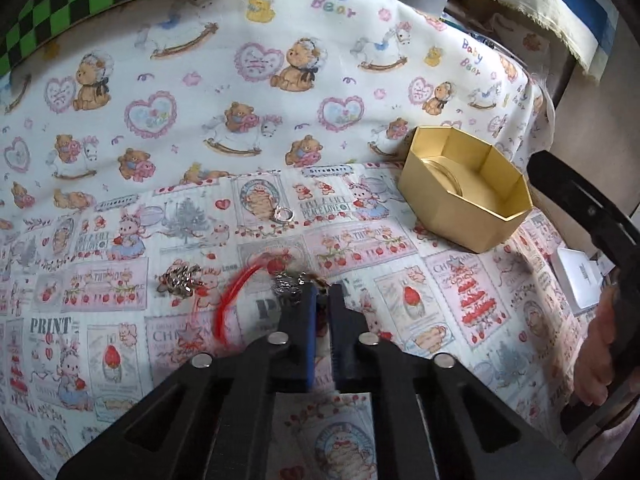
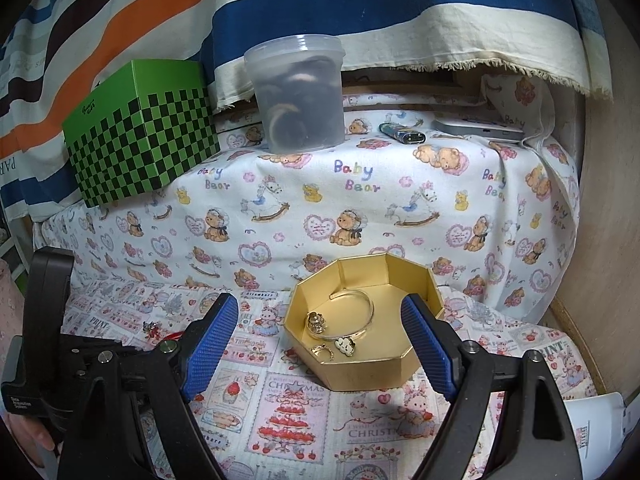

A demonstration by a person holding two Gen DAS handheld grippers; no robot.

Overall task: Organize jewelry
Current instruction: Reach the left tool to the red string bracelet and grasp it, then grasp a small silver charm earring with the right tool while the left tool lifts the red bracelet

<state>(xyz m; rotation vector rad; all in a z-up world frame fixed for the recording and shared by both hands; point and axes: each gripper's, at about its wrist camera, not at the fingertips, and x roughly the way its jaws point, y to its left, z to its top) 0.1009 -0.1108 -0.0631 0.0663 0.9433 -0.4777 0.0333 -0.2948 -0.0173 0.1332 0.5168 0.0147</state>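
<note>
My left gripper [image 1: 322, 294] is shut on a red-corded charm bracelet [image 1: 288, 282], its red cord [image 1: 228, 300] blurred and trailing to the left. A silver charm piece [image 1: 180, 280] lies on the cloth left of it, and a silver ring [image 1: 283, 214] lies farther back. The gold octagonal box [image 1: 468, 192] stands at the right. In the right wrist view the box [image 2: 360, 372] holds a gold bangle [image 2: 360, 312], a small ring [image 2: 323, 351] and other small pieces. My right gripper [image 2: 320, 340] is open and empty, its fingers either side of the box front.
A green checkered box [image 2: 140, 136] and a translucent lidded tub [image 2: 300, 96] stand on the raised ledge behind, with a lighter [image 2: 402, 132] and a flat grey device [image 2: 480, 130]. A white object [image 1: 576, 276] lies at the right edge. A wall [image 2: 608, 240] closes the right side.
</note>
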